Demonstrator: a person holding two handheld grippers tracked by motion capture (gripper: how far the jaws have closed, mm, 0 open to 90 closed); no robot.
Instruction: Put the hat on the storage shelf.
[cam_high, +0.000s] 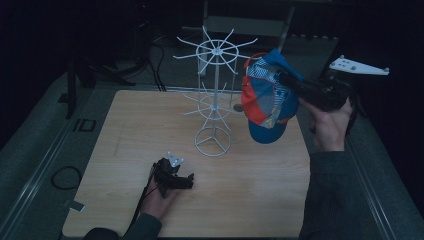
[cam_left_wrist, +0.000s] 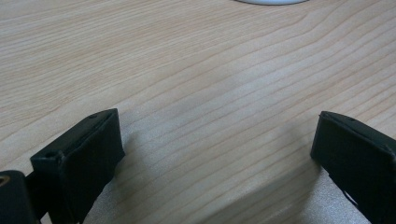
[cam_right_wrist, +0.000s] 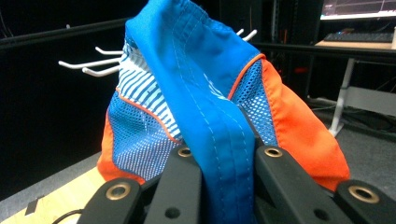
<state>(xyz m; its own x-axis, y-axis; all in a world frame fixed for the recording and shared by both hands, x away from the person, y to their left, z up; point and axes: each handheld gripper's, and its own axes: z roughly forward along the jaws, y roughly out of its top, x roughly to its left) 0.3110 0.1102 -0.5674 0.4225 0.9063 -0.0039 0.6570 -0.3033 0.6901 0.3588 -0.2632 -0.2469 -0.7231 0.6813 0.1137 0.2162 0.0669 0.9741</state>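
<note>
1. The right tool (cam_high: 290, 82) is clamped on the blue band of a blue, orange and striped cap (cam_high: 265, 100), holding it in the air just right of the white wire rack (cam_high: 215, 95).
2. The rack stands on the wooden surface (cam_high: 125, 140).
3. The left tool (cam_high: 189, 181) rests low on the surface near the rack's base, jaws spread wide with nothing between them.

Cap (cam_right_wrist: 219, 116): stitched cloth, mesh panels. Rack (cam_high: 214, 95): white coated wire. Table (cam_left_wrist: 196, 84): matt wood grain.
</note>
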